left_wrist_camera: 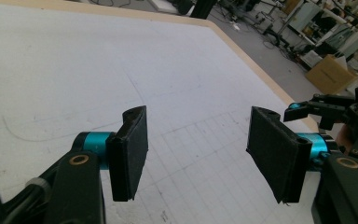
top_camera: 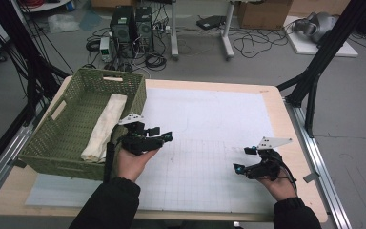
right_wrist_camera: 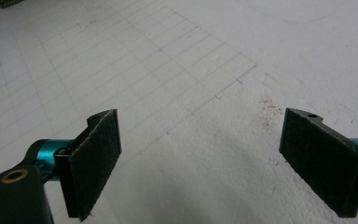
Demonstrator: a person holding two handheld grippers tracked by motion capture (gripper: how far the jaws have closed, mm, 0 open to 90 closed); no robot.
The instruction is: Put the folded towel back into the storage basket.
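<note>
A green woven basket (top_camera: 45,138) stands at the table's left, and a folded cream towel (top_camera: 105,126) lies inside it along its right wall. Just right of the basket, my left gripper (top_camera: 159,134) hovers over the white mat, jaws apart with nothing between them. In the left gripper view the left gripper (left_wrist_camera: 198,151) is open above the gridded mat, with the other gripper (left_wrist_camera: 328,112) at the far right. Over the mat's right part my right gripper (top_camera: 244,159) is open and empty. In its own view the right gripper (right_wrist_camera: 205,163) has both pads wide apart over bare mat.
A white mat (top_camera: 209,119) with a faint grid covers most of the wooden table (top_camera: 276,105). Black frame struts (top_camera: 314,71) rise by the table's right far corner. Computers and cables (top_camera: 133,28) lie on the floor beyond the far edge.
</note>
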